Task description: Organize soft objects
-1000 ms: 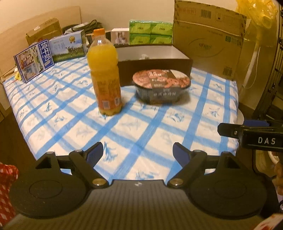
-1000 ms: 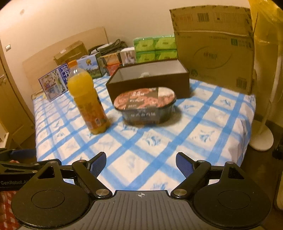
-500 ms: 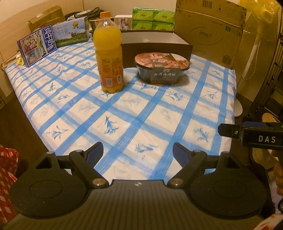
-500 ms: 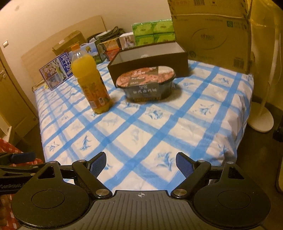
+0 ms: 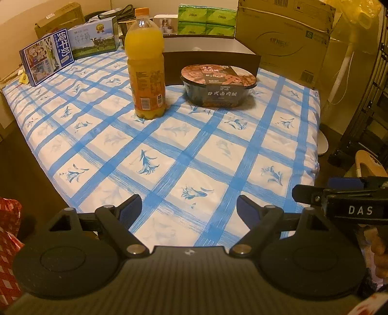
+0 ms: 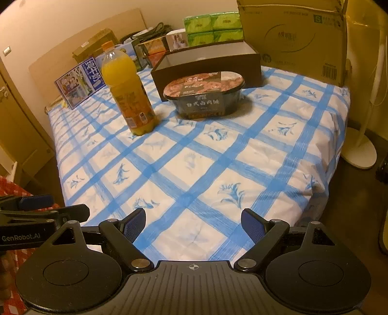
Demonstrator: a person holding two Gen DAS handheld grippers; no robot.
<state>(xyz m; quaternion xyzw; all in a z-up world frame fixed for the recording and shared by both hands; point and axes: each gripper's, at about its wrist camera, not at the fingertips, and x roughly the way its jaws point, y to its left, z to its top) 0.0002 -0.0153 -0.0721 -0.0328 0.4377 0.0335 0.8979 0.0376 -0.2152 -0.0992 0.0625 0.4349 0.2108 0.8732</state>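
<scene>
Hovering over the near edge of the bed, left gripper [image 5: 189,208] has its jaws spread wide with nothing between them; right gripper [image 6: 193,223] likewise gaping and empty, just beside it on the right. Each shows up at the edge of the other's view.

Bare stretch of blue-checked bedsheet [image 5: 169,150] lies between the fingers and the items — nothing blocking the way. Orange juice bottle [image 5: 146,65] stands upright, long axis vertical, cap up, mid-bed on the left. Instant noodle bowl [image 5: 218,86] sits flat just right of it, lid up, long axis running left-right, printed side facing the cameras. The two are near but apart.

Directly behind both, an open dark brown box [image 6: 208,60] with pale inside, opening up; something small and white inside, can't tell what. Bowl looks to be just in front of its front wall — touching or not, can't tell.

Further back: green tissue packs [image 5: 206,20] stacked, big cardboard box [image 5: 283,41] at right rear, two milk cartons [image 5: 47,59] propped on the left edge. White fan base [image 6: 360,152] on the floor right of the bed.
</scene>
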